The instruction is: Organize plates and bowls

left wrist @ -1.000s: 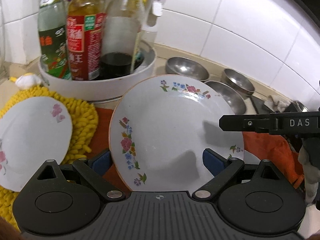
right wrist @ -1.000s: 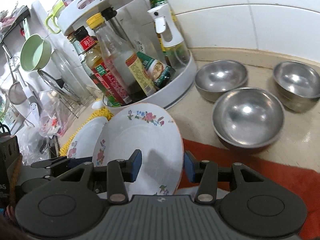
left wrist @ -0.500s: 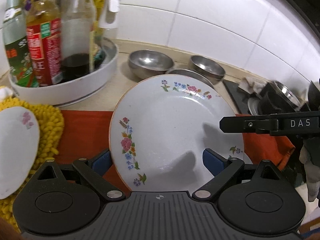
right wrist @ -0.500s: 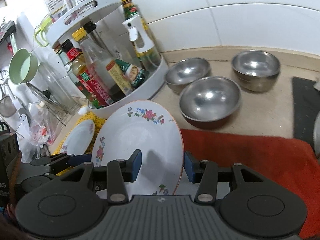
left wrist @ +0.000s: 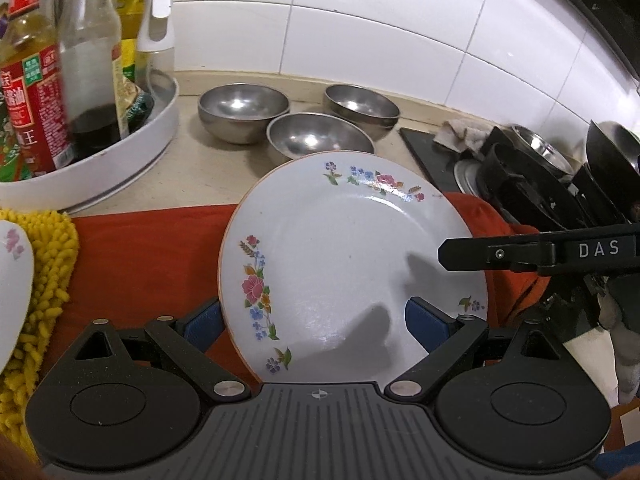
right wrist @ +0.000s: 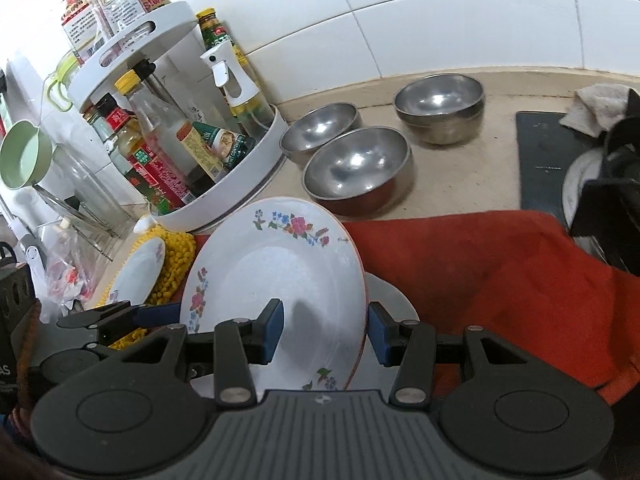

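A white plate with flower prints [left wrist: 344, 264] is held tilted above the red cloth [left wrist: 144, 264]; it also shows in the right wrist view [right wrist: 276, 292]. My left gripper [left wrist: 316, 320] has one blue pad on each side of its near rim and is shut on it. My right gripper [right wrist: 326, 332] straddles the plate's other edge with its pads close around it. A second flowered plate [right wrist: 140, 272] lies on the yellow mat [right wrist: 172, 264] to the left. Three steel bowls [left wrist: 320, 138] stand by the wall.
A white turntable rack [left wrist: 100, 156] full of sauce bottles stands at the back left. A black stove [left wrist: 532, 188] with pans is on the right. A grey rag [right wrist: 600, 108] lies by the wall. Another white plate [right wrist: 396, 304] lies on the red cloth under the held plate.
Both grippers and the held plate have moved right along the counter, away from the bottle rack and yellow mat, toward the steel bowls and stove. The grip on the plate looks unchanged.
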`<state>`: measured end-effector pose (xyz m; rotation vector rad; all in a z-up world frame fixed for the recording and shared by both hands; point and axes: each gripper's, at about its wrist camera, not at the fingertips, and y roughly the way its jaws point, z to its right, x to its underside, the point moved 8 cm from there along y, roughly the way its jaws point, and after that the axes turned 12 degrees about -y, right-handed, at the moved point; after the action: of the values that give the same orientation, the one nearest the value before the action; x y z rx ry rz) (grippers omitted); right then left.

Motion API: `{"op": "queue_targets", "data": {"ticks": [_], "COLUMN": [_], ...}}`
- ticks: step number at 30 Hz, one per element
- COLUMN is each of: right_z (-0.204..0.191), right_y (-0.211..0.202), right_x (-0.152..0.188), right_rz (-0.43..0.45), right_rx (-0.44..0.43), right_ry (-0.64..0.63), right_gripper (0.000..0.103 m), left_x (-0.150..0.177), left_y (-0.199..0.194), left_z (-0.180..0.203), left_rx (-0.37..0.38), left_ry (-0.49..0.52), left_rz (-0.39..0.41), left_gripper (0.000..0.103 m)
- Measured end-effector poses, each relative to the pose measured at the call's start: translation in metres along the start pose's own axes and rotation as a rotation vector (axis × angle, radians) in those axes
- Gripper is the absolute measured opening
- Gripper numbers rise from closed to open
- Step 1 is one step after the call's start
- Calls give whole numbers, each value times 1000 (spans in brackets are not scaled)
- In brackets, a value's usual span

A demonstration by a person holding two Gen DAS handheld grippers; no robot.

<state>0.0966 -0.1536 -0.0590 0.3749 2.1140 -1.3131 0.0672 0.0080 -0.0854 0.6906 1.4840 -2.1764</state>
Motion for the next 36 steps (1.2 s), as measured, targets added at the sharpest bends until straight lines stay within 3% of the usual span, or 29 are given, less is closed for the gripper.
{"op": "queue_targets", "data": {"ticks": [30, 36], "right_z": [10, 10], "right_y": [-15, -9], "right_x": [40, 45], "right_rz": [-49, -73], "right_rx": [48, 64], "right_ry": [44, 28], "right_gripper": [43, 43], "left_x": [40, 40], "left_y": [18, 20], "left_z": [17, 17], "left_rx": [-8, -18], "left_ry": [40, 57], "left_rz": [-122, -104], "left_gripper": [98, 98]}}
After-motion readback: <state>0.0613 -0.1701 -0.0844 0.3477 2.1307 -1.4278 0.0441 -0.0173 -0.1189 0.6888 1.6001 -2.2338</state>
